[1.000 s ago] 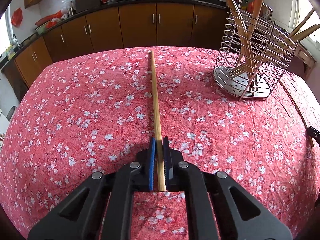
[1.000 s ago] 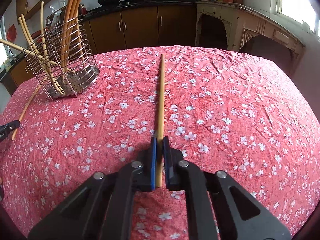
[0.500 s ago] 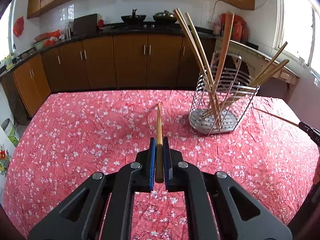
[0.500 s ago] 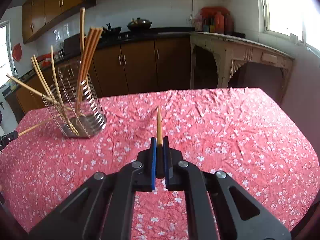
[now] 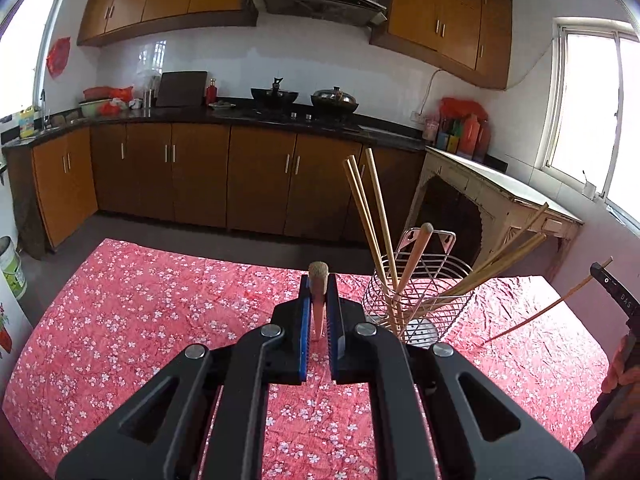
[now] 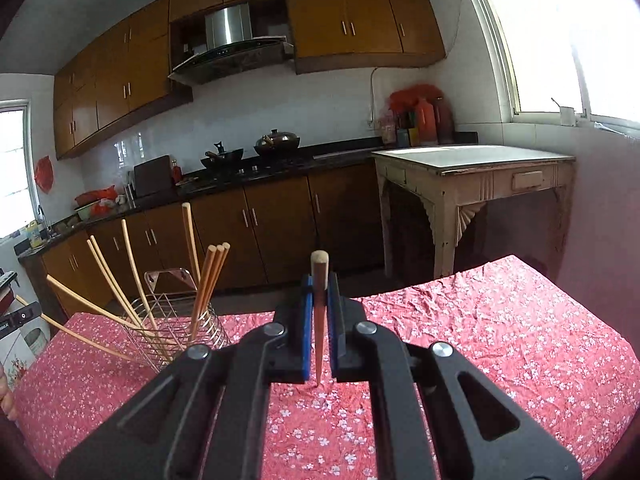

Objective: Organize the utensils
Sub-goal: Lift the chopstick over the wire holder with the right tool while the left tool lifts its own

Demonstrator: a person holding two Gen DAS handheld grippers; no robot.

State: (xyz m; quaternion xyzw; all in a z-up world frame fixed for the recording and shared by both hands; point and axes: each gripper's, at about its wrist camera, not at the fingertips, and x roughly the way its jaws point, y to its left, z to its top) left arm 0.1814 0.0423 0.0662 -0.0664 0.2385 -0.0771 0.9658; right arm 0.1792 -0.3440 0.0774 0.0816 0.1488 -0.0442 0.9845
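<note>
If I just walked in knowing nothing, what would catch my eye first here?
Probably the two black grippers, left and right, each pinching a wooden chopstick that pokes forward above a red flowered tablecloth. Next, the wire holder on the table between them, bristling with more chopsticks.

Each camera sits just behind its own gripper's two fingers, looking forward along them, slightly downward across the red floral tablecloth [image 5: 160, 320] toward brown wooden kitchen cabinets [image 6: 260, 216]. Both views share the wire utensil basket [image 5: 416, 300]: ahead-right of the left gripper, ahead-left of the right.
</note>
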